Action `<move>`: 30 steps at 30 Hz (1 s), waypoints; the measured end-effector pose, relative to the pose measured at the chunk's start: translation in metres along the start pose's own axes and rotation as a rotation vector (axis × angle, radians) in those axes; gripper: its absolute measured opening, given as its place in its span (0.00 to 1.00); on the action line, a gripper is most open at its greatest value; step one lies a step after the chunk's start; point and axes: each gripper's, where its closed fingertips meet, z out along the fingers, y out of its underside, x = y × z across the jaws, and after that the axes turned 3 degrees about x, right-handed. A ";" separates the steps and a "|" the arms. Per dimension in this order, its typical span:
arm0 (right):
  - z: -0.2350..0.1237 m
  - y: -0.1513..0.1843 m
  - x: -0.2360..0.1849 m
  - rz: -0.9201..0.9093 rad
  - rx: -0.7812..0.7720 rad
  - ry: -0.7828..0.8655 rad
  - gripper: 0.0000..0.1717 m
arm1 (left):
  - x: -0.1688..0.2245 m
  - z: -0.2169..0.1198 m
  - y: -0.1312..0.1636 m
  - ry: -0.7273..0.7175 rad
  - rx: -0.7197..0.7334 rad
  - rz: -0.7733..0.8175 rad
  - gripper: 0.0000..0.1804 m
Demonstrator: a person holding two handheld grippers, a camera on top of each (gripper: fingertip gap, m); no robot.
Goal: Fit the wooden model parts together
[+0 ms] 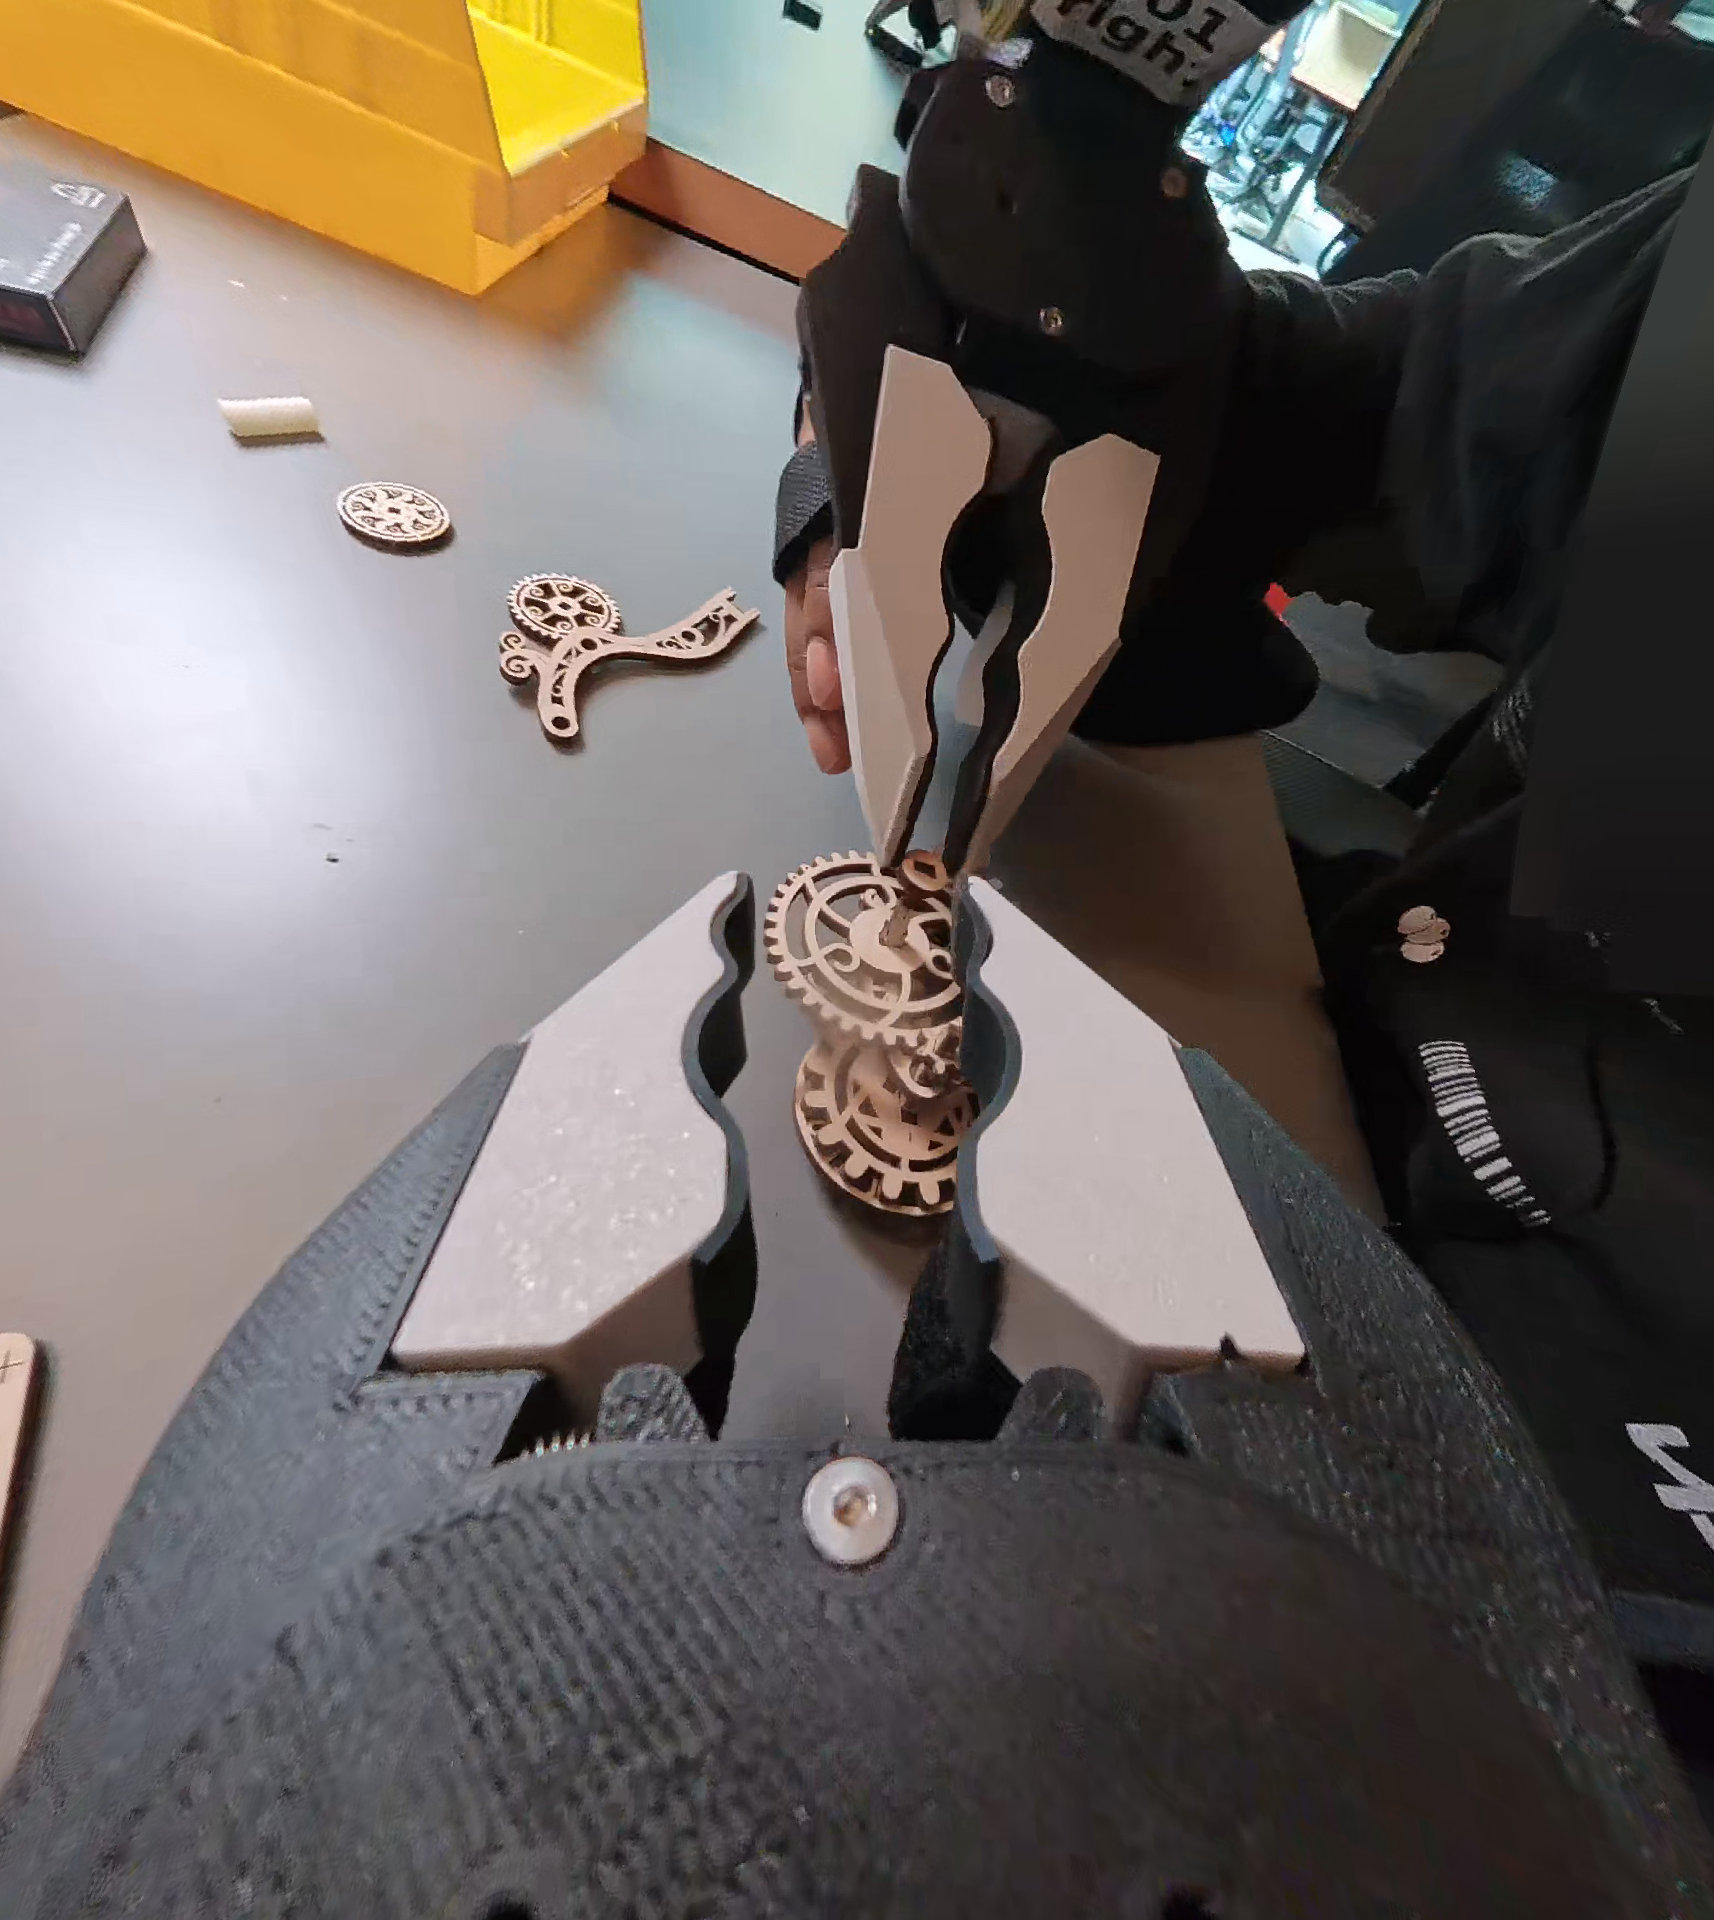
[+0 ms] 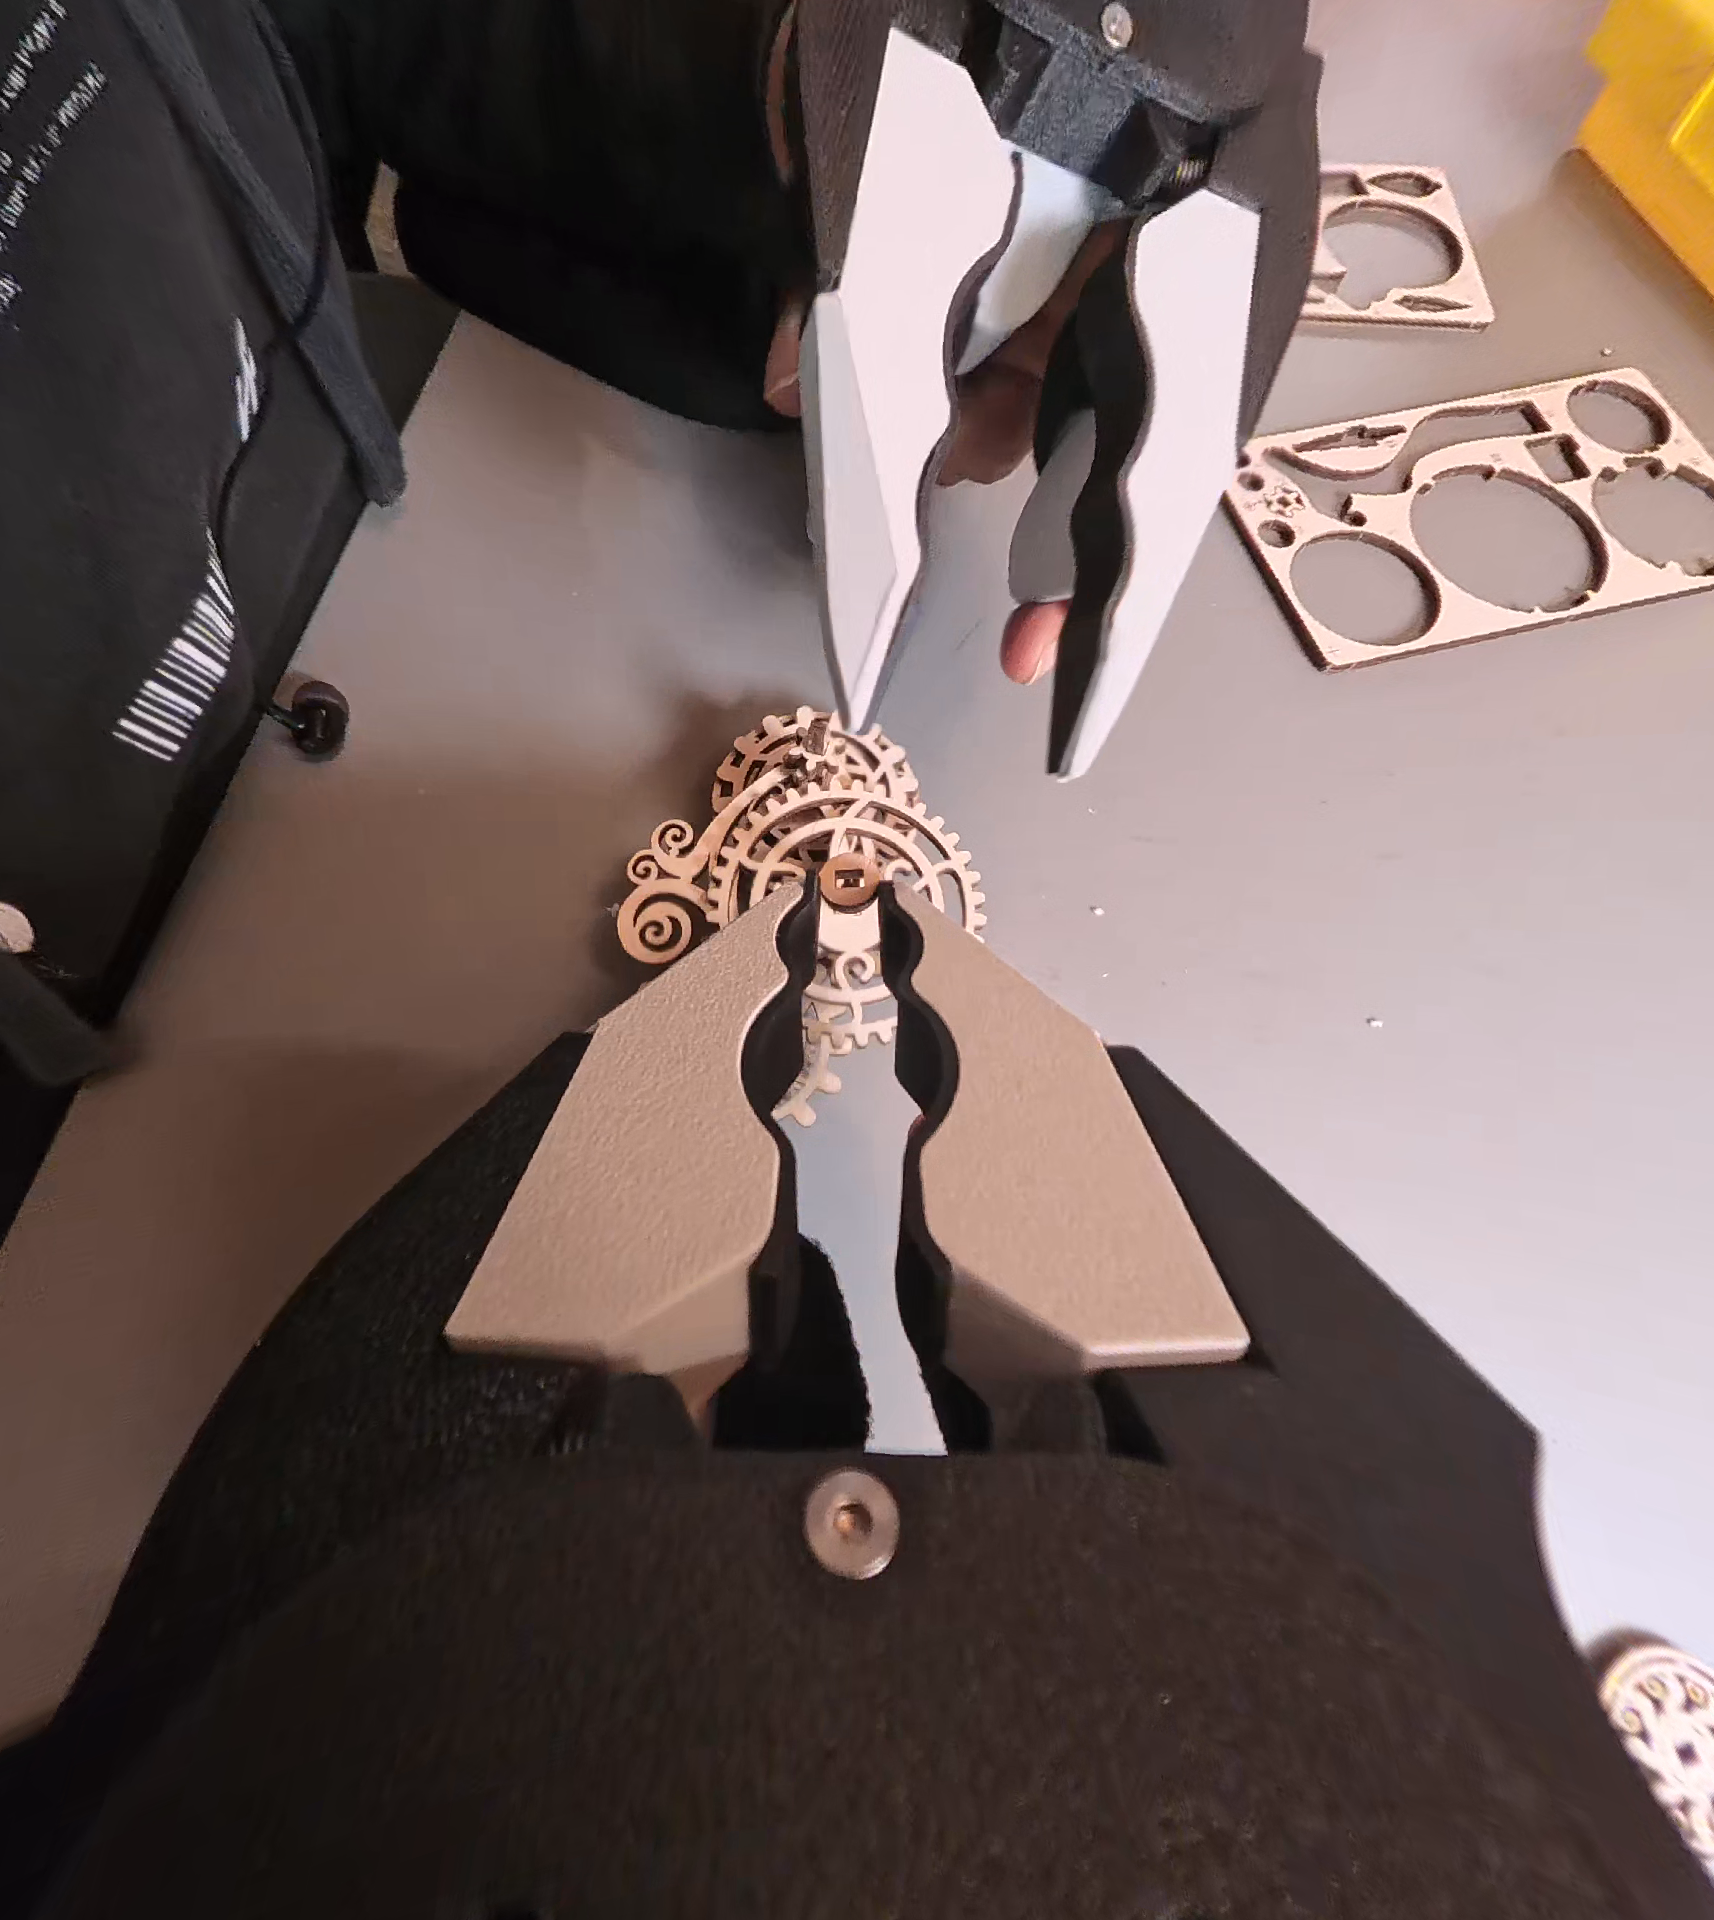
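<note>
Wooden washer (image 2: pixel 846 881) is pinched in the right gripper's (image 2: pixel 848 888) narrow jaws above the gear assembly (image 1: pixel 874 1029); left gripper (image 1: pixel 858 894) gapes empty.

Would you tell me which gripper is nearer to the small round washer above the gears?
Right. The right gripper pinches the washer at its fingertips; the left gripper is open just beyond, over the gear assembly's far side.

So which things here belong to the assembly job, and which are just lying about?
Job:
gear assembly
small washer, pinched in right tongs
left tongs, open
loose disc
gear bracket

Lying about:
emptied part sheets
yellow bin
dark box
white cylinder
</note>
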 end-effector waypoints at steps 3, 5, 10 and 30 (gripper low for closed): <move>0.002 0.002 0.001 0.001 -0.003 -0.018 0.05 | 0.001 0.003 0.006 0.026 -0.023 -0.019 0.18; 0.002 0.003 0.001 -0.003 -0.009 -0.022 0.05 | 0.002 0.004 0.009 0.033 -0.034 -0.022 0.18; 0.004 0.002 -0.002 0.002 -0.009 -0.053 0.05 | 0.005 0.008 0.015 0.042 -0.068 -0.010 0.16; 0.005 0.003 0.001 0.078 0.022 -0.059 0.05 | 0.006 0.012 0.022 0.042 -0.100 0.002 0.23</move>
